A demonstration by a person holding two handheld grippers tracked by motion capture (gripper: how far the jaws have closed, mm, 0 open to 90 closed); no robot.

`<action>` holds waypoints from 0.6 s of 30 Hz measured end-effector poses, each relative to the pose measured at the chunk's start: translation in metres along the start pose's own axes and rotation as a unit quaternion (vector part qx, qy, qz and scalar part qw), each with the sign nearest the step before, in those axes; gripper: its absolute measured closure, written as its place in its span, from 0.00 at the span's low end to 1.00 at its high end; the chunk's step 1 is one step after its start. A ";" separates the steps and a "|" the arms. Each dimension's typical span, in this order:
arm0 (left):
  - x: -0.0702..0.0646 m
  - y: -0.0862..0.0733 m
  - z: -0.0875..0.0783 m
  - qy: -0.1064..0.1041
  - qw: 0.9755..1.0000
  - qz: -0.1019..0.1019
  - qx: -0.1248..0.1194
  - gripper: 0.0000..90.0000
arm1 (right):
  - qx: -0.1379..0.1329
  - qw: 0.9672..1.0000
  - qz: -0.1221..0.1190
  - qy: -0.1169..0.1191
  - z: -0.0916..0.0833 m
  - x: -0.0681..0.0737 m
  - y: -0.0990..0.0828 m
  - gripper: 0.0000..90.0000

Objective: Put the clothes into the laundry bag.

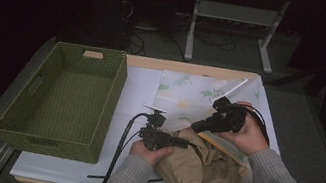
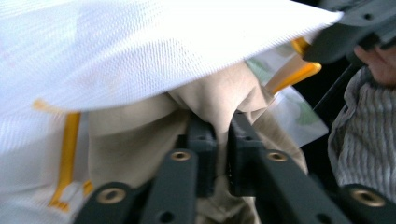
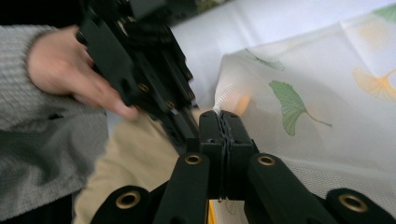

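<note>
On the table, right gripper (image 3: 223,116) pinches the mesh bag (image 3: 327,93) open, left gripper (image 2: 223,130) clamps the tan cloth (image 2: 140,140); next, shove it deeper in.

The tan cloth (image 1: 200,171) lies bunched up at the table's five o'clock corner. The white net bag (image 1: 195,97) with green leaves covers its top edge.

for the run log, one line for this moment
left gripper: shut on tan garment | right gripper: shut on mesh bag edge
</note>
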State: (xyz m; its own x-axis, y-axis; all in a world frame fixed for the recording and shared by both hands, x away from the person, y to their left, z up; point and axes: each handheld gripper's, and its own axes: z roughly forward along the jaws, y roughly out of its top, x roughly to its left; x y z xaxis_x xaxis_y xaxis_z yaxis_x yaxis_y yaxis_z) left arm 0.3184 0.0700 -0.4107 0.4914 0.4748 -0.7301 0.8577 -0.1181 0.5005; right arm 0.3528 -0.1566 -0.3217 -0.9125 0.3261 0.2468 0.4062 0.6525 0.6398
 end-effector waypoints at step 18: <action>0.017 -0.054 -0.040 -0.019 0.992 0.011 0.123 0.41 | 0.015 1.000 0.011 0.000 0.009 -0.008 -0.007 0.98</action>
State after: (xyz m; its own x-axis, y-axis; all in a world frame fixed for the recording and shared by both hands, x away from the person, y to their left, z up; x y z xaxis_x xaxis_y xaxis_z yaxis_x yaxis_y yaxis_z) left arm 0.2743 0.1196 -0.4319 0.5112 0.4375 -0.7398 0.8558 -0.3386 0.3911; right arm 0.3577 -0.1574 -0.3350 -0.9036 0.3407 0.2596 0.4269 0.6659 0.6119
